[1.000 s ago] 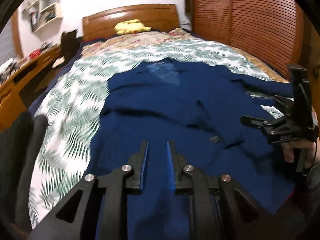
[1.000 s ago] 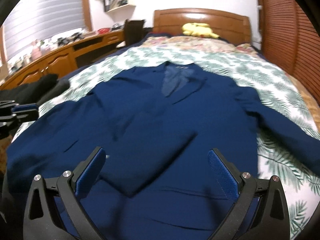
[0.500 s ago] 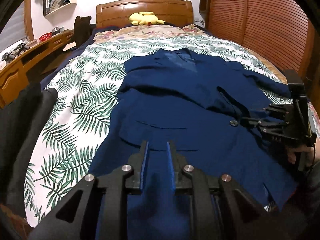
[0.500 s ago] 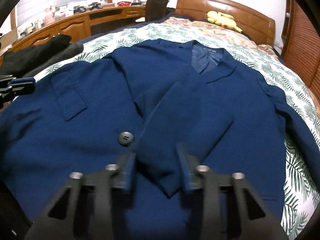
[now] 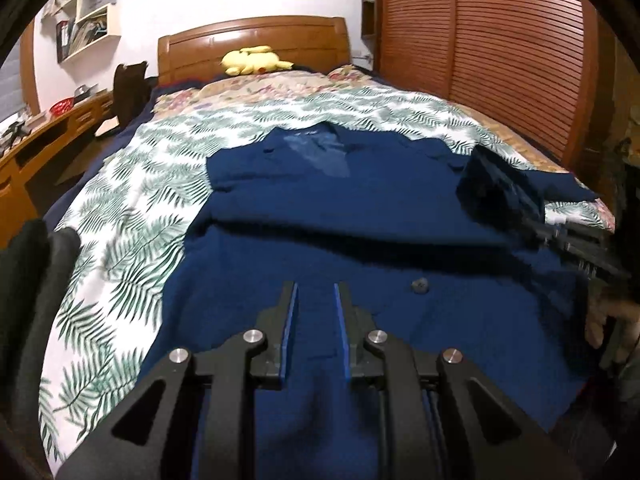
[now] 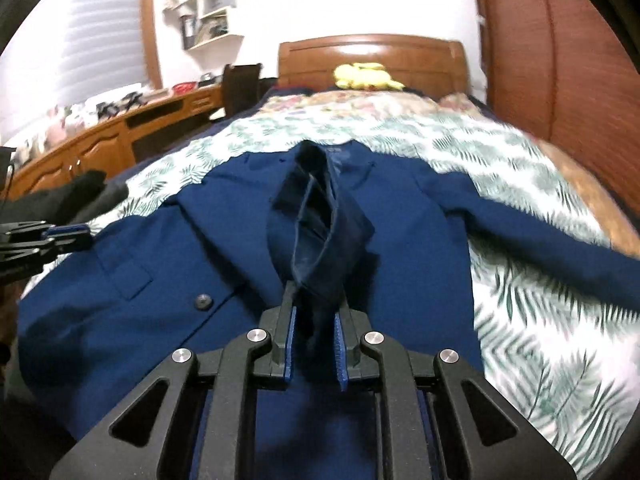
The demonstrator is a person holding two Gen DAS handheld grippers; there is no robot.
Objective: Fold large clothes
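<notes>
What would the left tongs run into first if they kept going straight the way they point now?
Most likely the navy jacket spread on the bed: the left tongs angle down at its front panel, left of the dark button. Depth is hard to judge.

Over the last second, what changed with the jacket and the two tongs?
The right tongs, wide open a second ago, are closing on the sleeve cuff and have lifted it off the jacket. The left tongs stayed narrow over the hem with no visible grip. The jacket body, bed and yellow plush stayed put.
</notes>
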